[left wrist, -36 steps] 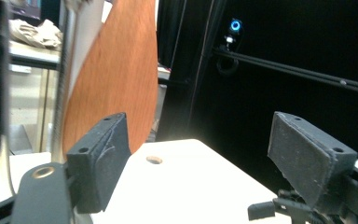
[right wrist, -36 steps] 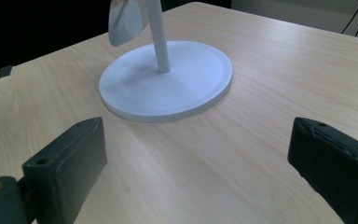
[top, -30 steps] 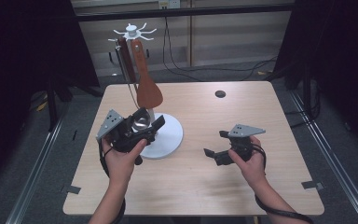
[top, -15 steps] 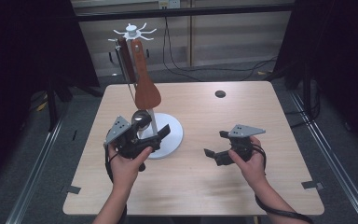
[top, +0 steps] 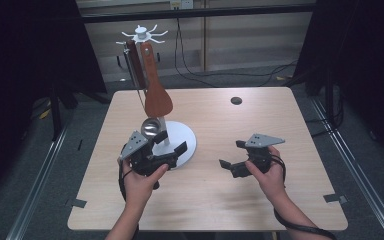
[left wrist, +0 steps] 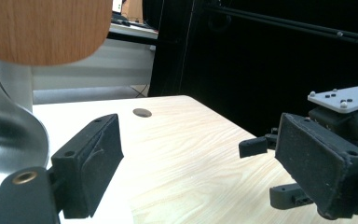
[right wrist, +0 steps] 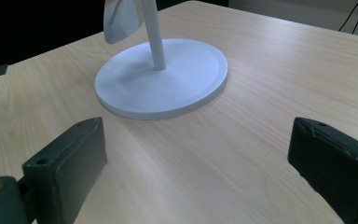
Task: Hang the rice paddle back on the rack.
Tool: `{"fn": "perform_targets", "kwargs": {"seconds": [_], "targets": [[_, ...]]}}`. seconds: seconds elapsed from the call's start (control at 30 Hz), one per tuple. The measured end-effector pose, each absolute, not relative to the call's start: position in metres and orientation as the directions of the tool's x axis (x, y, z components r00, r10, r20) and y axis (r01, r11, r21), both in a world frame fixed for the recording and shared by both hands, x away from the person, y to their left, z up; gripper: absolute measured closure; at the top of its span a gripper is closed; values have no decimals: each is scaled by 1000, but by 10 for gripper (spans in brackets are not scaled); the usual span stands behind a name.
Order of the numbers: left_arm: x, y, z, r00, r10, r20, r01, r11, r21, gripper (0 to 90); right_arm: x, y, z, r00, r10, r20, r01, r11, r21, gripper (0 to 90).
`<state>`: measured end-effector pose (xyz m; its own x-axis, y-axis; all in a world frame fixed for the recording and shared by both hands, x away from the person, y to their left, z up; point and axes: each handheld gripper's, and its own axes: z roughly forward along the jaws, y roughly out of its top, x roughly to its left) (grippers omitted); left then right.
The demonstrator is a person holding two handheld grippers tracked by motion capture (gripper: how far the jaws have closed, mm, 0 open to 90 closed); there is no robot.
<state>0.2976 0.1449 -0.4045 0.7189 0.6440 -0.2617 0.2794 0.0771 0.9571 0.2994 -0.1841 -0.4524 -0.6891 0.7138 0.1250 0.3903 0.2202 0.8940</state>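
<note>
A white utensil stand (top: 176, 140) with a round base is seen on the pale wooden worktop (top: 260, 130), left of centre; a wooden spatula (top: 156, 95) and a metal ladle (top: 150, 128) are hung from its top hooks. The left hand-held gripper (top: 172, 142) is held over the near edge of the stand's base, just beside the ladle bowl, jaws apart and empty. The right hand-held gripper (top: 232, 156) is held to the right of the stand, well apart from it, jaws spread and empty.
</note>
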Motion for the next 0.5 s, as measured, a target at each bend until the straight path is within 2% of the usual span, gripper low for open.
{"fn": "perform_targets", "kwargs": {"seconds": [0.5], "targets": [[294, 139, -423, 725, 645, -242, 309, 9, 951, 137, 298, -182, -457, -693, 710, 120, 395, 236, 888, 41]]}}
